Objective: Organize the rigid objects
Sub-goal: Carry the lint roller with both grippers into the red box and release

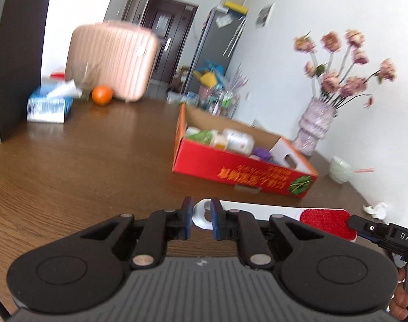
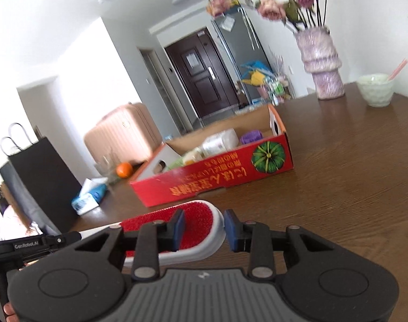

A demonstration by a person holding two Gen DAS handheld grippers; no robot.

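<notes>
A lint brush with a white handle (image 1: pixel 257 206) and a red bristle head (image 2: pixel 196 214) hangs over the brown table (image 1: pixel 96 161), held at both ends. My left gripper (image 1: pixel 201 218) is shut on the looped end of the handle. My right gripper (image 2: pixel 204 226) is shut on the red head, its pads against the head's sides. Beyond the brush lies a red open cardboard box (image 1: pixel 230 166), which holds white bottles (image 1: pixel 237 139), a green packet and a purple item (image 2: pixel 251 136).
A pink vase of flowers (image 1: pixel 315 128) and a pale green bowl (image 1: pixel 341 173) stand right of the box. Crumpled paper (image 1: pixel 377 209) lies near the right edge. Far left are a tissue box (image 1: pixel 47 107), an orange (image 1: pixel 102 94), a black paper bag (image 1: pixel 18 61) and a pink suitcase (image 1: pixel 112 59).
</notes>
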